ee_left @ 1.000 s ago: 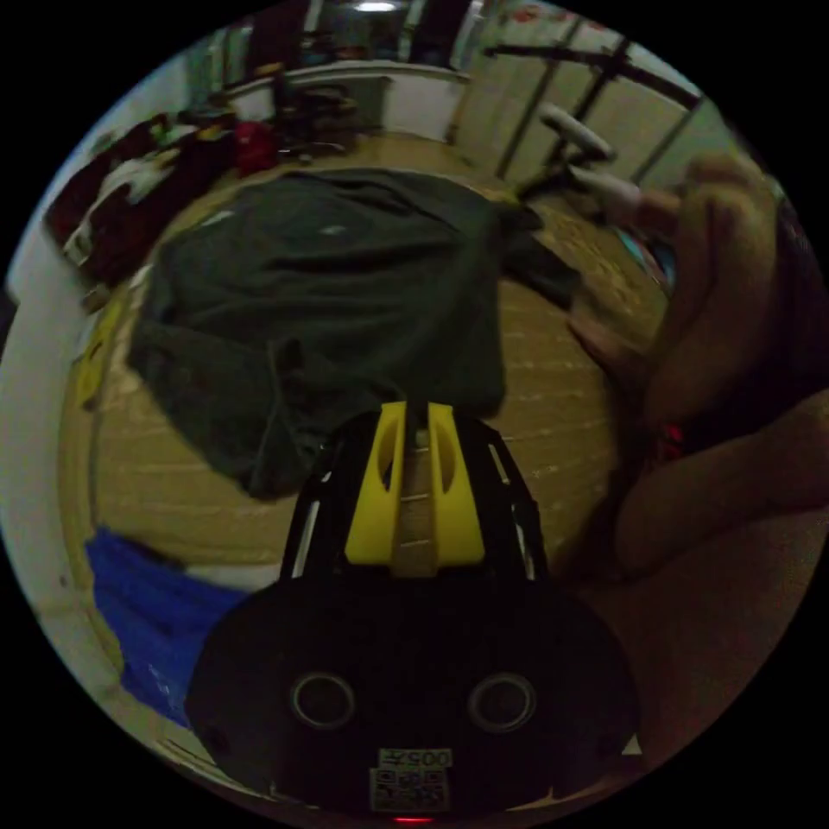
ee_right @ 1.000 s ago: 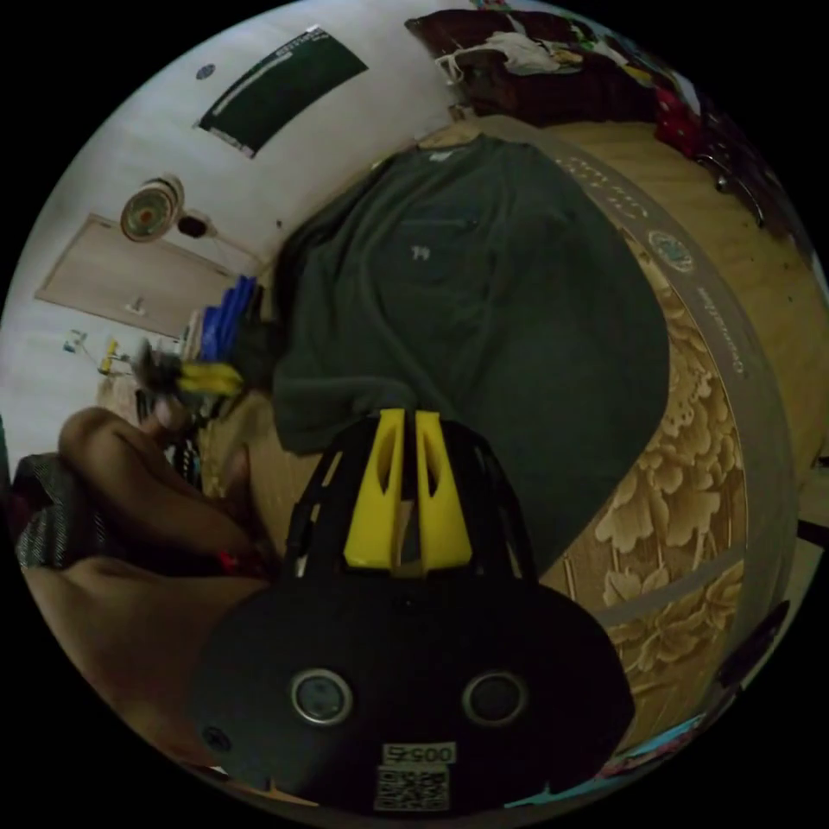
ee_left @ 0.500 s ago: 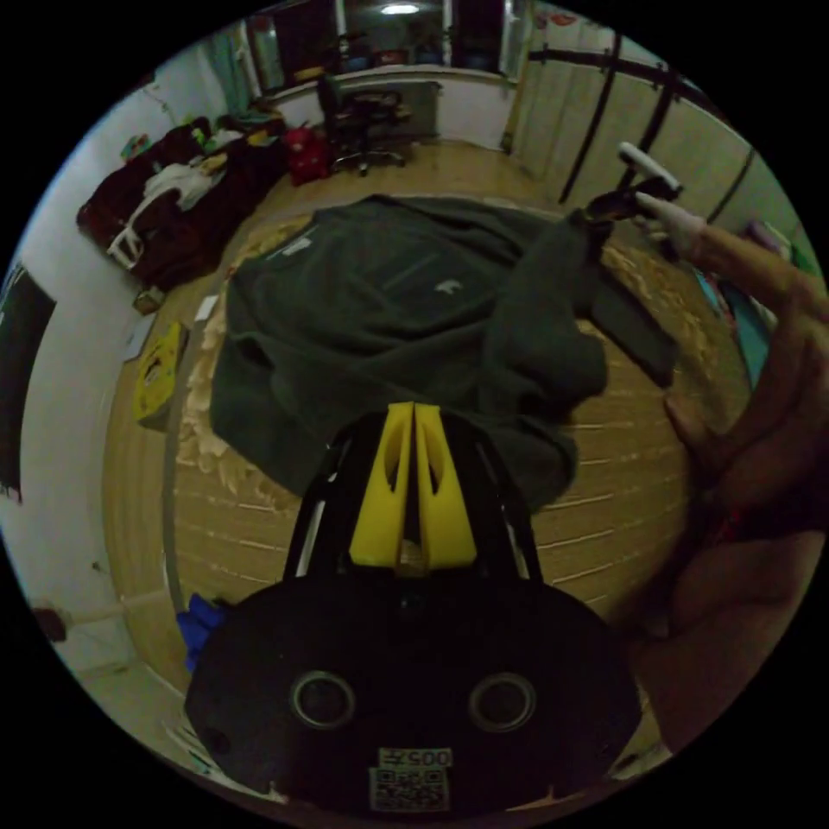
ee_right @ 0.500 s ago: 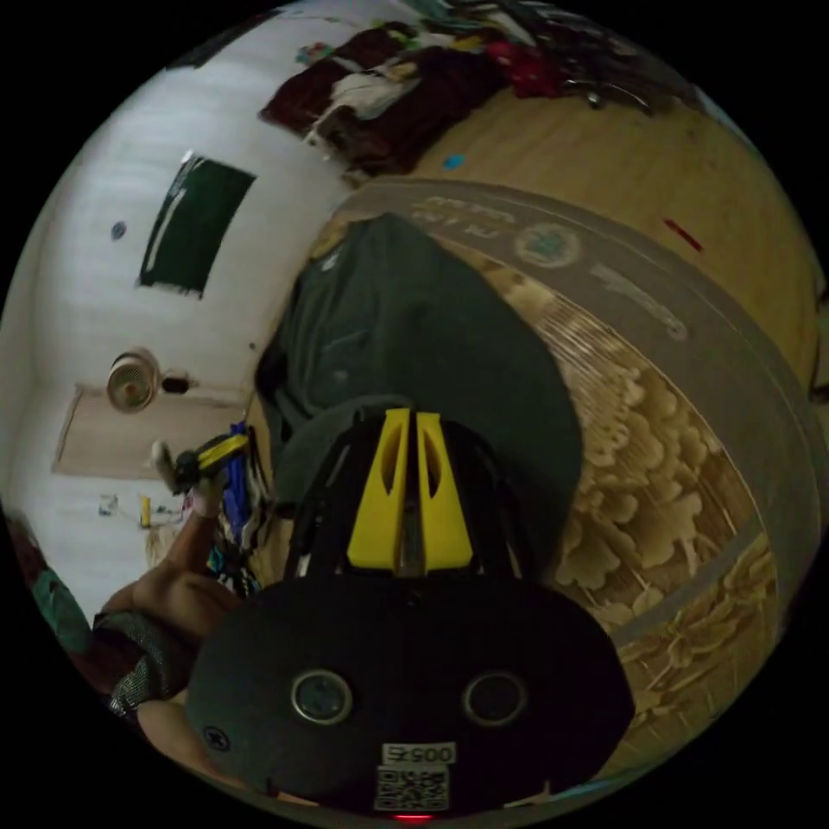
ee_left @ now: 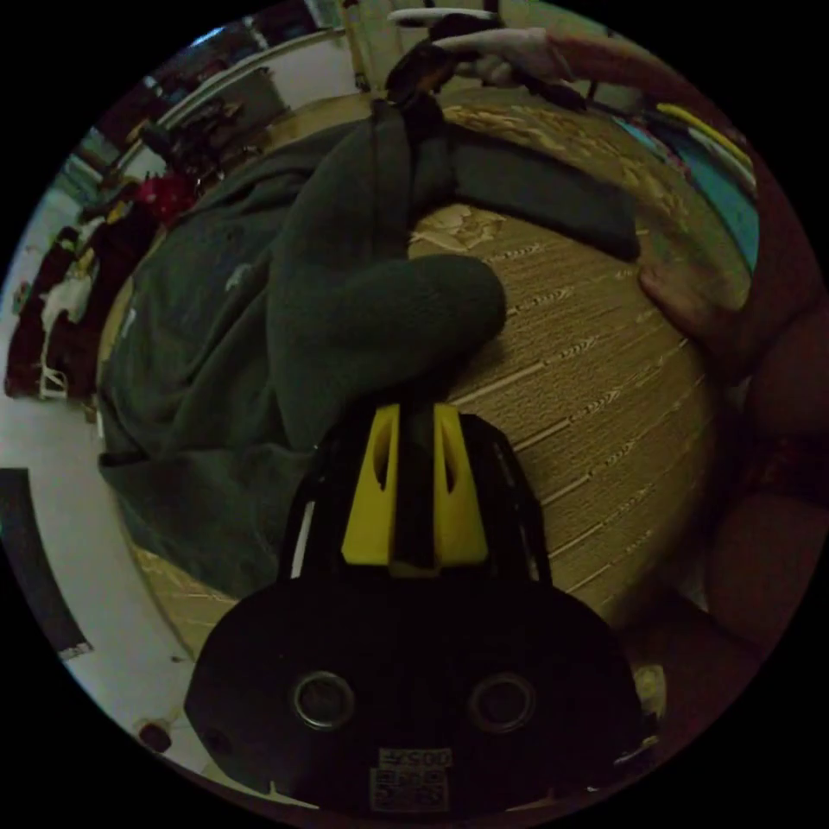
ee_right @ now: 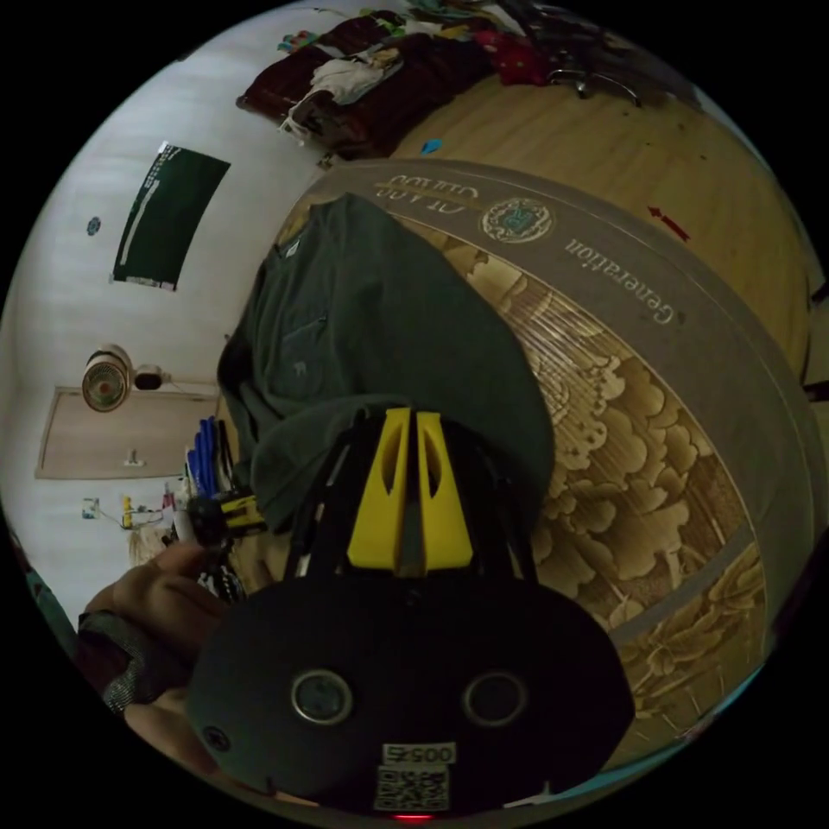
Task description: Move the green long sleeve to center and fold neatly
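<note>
The green long sleeve shirt (ee_left: 199, 285) lies front up on a patterned mat (ee_left: 561, 363). One sleeve arches up off the mat in a thick roll. My left gripper (ee_left: 414, 413) is shut on the near end of that roll, with dark cloth between its yellow jaws. The right gripper (ee_left: 419, 65) holds the sleeve's far end, raised at the top of the left gripper view. In the right gripper view, my right gripper (ee_right: 410, 419) is shut on a folded edge of the shirt (ee_right: 380, 319). The left gripper (ee_right: 226, 511) shows low at the left, in a hand.
A flat end of the sleeve (ee_left: 553, 194) lies across the mat. A person's hand (ee_left: 691, 302) rests on the mat (ee_right: 656, 449) at the right. A dark sofa piled with clothes (ee_right: 389, 78) stands by the wall, with a fan (ee_right: 105, 380) and blue items (ee_right: 203, 449) near it.
My left gripper has come down onto the sleeve and closed on it. The right gripper has carried its end of the sleeve up and over the shirt. Both cameras have swung.
</note>
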